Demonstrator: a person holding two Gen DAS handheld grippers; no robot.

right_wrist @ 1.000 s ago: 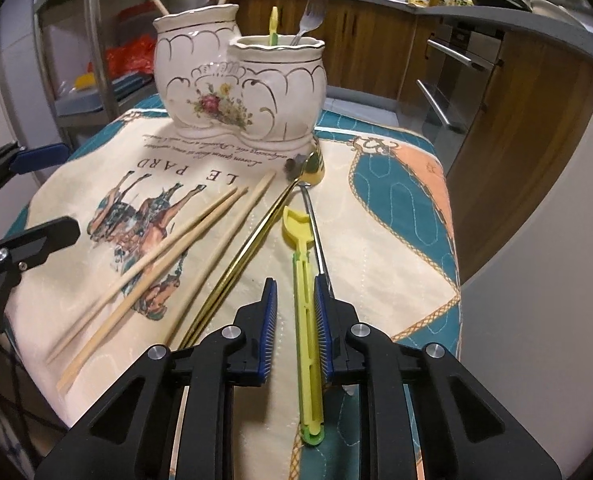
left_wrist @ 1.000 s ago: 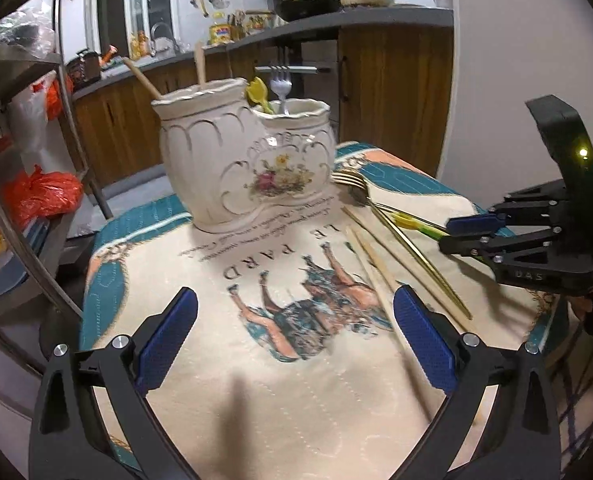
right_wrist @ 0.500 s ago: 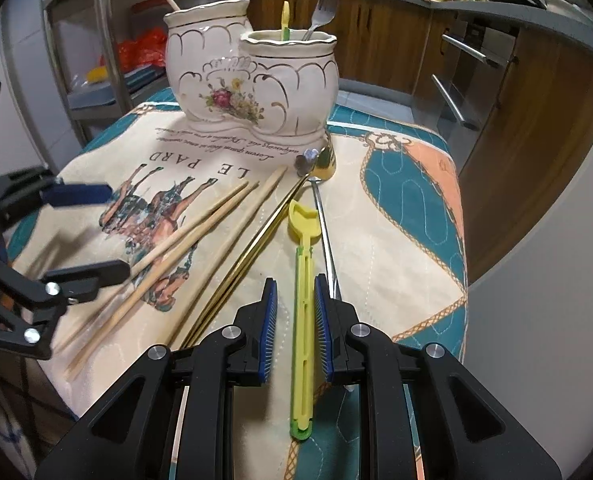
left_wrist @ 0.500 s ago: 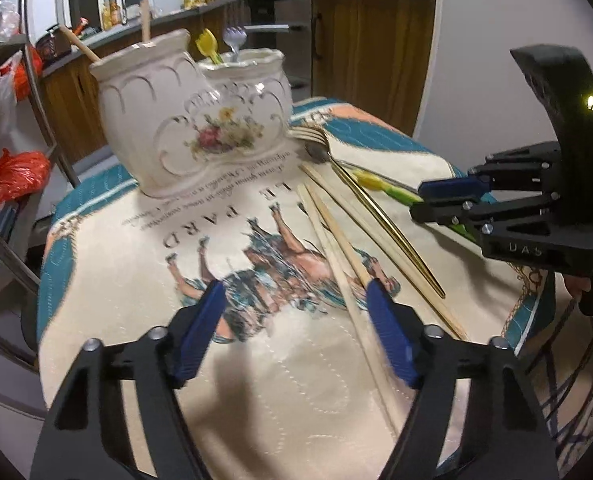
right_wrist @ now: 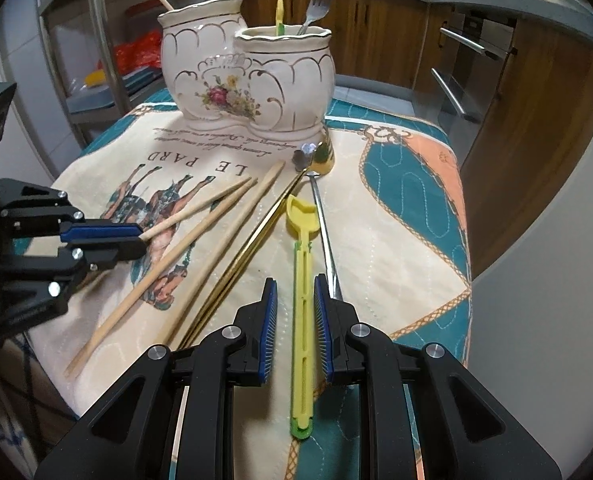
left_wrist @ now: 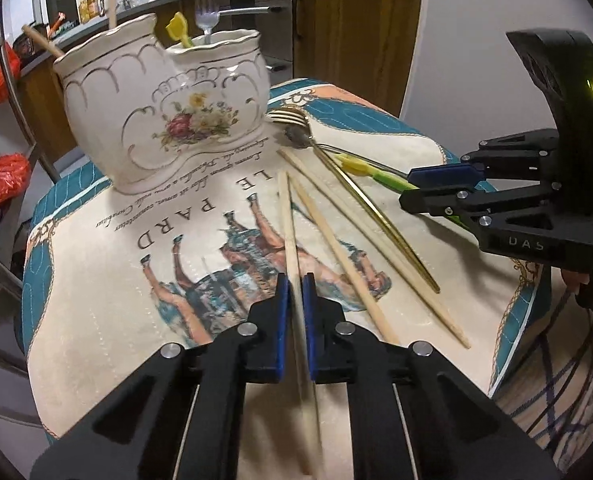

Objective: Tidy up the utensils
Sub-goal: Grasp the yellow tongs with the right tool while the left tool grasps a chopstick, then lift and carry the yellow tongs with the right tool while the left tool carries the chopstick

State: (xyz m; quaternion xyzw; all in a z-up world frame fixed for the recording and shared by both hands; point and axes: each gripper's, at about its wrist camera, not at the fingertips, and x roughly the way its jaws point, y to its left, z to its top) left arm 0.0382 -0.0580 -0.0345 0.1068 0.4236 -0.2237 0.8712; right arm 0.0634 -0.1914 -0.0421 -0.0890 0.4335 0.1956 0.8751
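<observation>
My left gripper [left_wrist: 295,284] is shut on a wooden chopstick [left_wrist: 288,216] that points toward the white floral ceramic holder [left_wrist: 168,112]. From the right wrist view, that gripper [right_wrist: 141,240] sits at the left with the chopstick [right_wrist: 200,208] sticking out of it. My right gripper [right_wrist: 296,294] is shut on a yellow-green plastic utensil [right_wrist: 302,256], also seen as the gripper [left_wrist: 406,188] and utensil [left_wrist: 356,166] from the left. Two loose chopsticks [right_wrist: 168,276], a gold fork [left_wrist: 376,216] and a silver spoon [right_wrist: 324,232] lie on the cloth. The holder [right_wrist: 248,80] contains chopsticks, a fork and a yellow utensil.
A horse-print tablecloth [left_wrist: 116,280] covers the small table, whose edges fall away close on the right and front. A metal rack [right_wrist: 96,40] with red bags stands to the left. Wooden kitchen cabinets [right_wrist: 536,100] and a counter line the back.
The left gripper moved right over the chopsticks, tipped down, and went from wide open to shut on one chopstick. The right gripper kept still with the yellow-green utensil.
</observation>
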